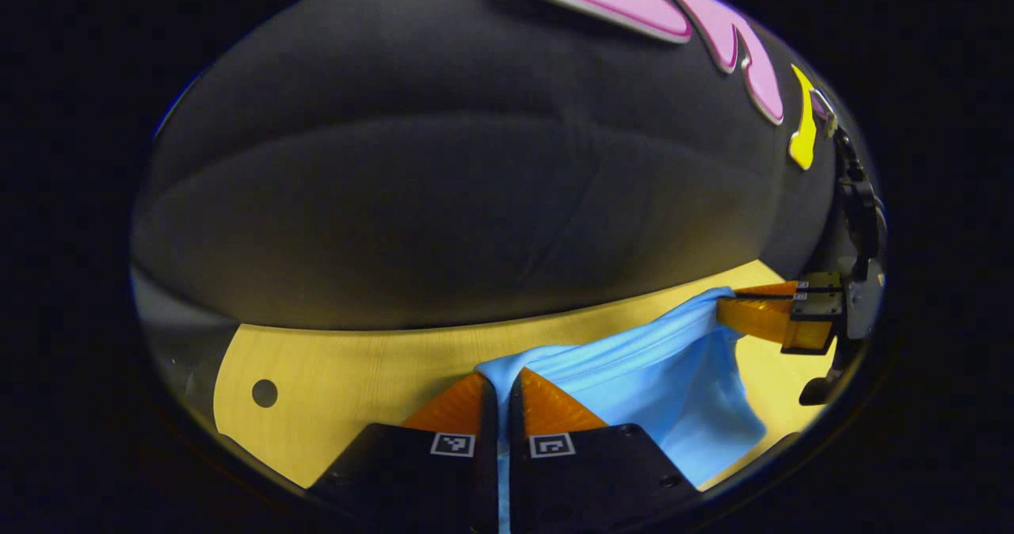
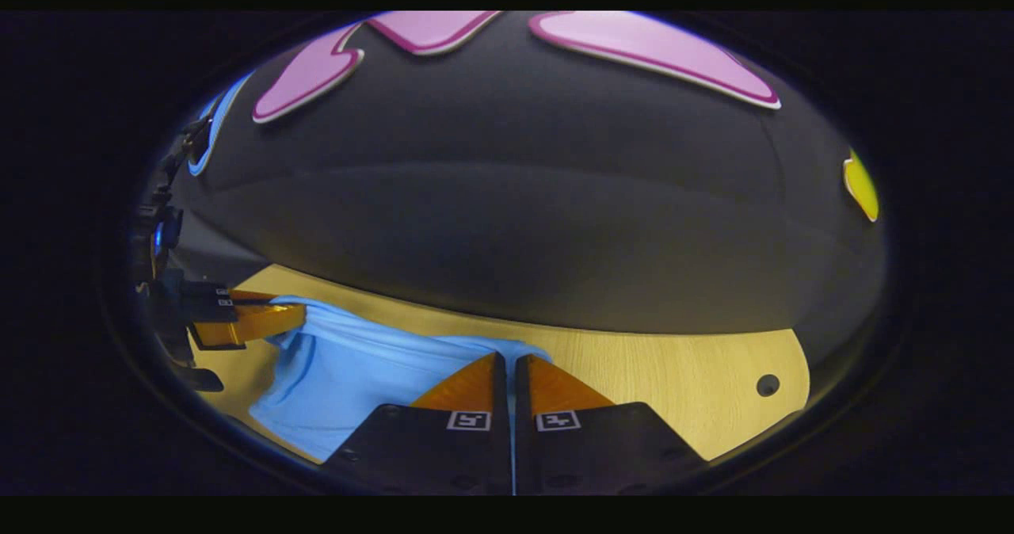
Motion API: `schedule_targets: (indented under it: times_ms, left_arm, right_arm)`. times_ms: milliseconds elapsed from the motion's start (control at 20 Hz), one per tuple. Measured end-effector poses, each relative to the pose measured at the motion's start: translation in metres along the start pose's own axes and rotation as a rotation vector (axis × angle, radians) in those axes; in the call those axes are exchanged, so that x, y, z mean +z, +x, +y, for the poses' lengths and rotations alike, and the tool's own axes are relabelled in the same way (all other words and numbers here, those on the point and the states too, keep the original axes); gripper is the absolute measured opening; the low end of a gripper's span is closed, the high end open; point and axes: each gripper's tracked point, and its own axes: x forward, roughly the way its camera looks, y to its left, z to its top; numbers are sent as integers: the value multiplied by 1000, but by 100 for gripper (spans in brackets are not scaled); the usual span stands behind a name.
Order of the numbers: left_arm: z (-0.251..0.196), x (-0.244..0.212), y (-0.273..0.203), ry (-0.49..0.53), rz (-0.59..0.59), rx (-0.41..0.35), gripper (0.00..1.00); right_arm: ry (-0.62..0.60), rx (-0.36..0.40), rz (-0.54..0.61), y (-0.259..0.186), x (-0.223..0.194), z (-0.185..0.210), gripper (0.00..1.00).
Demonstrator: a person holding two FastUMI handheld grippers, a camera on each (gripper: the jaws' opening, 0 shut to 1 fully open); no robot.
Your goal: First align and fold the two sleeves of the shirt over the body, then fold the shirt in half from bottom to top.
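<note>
A light blue shirt hangs stretched above the wooden table, held by an edge at two corners. In the left gripper view my left gripper is shut on one corner of the shirt, cloth pinched between both fingers. The right gripper appears at the far right, shut on the other corner. In the right gripper view my right gripper pinches the shirt, and the left gripper grips it at the far left. The cloth sags between them, its lower part hidden.
The light wooden table has a round hole near each side, one hole in the left gripper view and one hole in the right gripper view. The black booth wall rises close behind the table's far edge.
</note>
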Motion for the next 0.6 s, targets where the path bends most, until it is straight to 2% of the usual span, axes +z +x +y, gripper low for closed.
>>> schedule_targets:
  times_ms: [50,150,200,250,350,400,450,600]
  left_arm:
    - [6,-7,10,7,5,29,11]
    - [20,-16,16,21,9,103,21]
    - [21,-14,10,30,-8,104,37]
    - [17,-9,2,35,-31,85,53]
    - [13,5,-19,36,-101,73,84]
    - [12,14,-39,43,-150,91,100]
    - [11,25,-59,47,-202,108,99]
    - [1,43,-130,41,-323,128,99]
  right_arm:
    - [-24,-24,15,2,-8,-2,12]
    - [-45,-49,41,4,-17,0,5]
    - [-41,-47,47,2,-20,4,23]
    - [-42,-60,42,-1,-20,4,34]
    - [-47,-77,-17,-18,-11,-2,73]
    - [-55,-87,-46,-30,-9,-3,86]
    - [-63,-94,-74,-49,-5,-4,94]
    - [-78,-131,-145,-96,5,0,98]
